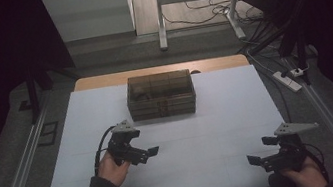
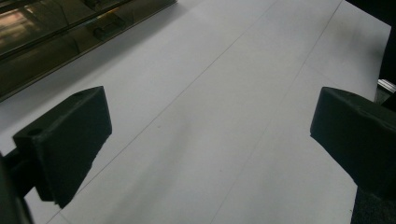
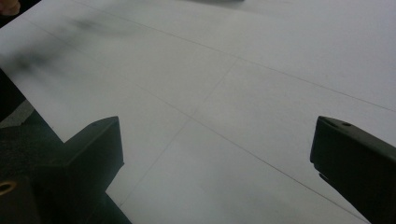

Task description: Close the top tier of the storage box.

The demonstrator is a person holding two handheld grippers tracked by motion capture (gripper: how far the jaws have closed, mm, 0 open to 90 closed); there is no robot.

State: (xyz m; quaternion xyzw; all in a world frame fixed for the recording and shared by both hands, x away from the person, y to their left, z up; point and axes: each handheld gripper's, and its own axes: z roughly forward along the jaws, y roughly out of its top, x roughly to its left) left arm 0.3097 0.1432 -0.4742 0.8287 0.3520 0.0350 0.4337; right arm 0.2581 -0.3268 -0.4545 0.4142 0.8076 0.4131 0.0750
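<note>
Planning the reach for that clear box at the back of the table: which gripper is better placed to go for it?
Probably the left. The left gripper hovers just in front of the clear box, jaws open, and the box edge shows in its own view. The right gripper sits far off, near the table's front right corner.

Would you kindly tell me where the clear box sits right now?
In the high view, the clear box sits mid-table toward the far edge, beyond the left tool.

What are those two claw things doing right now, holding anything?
Left gripper: open, holding nothing, over the white table near the box.
Right gripper: open, holding nothing, at the table's near right edge.
</note>
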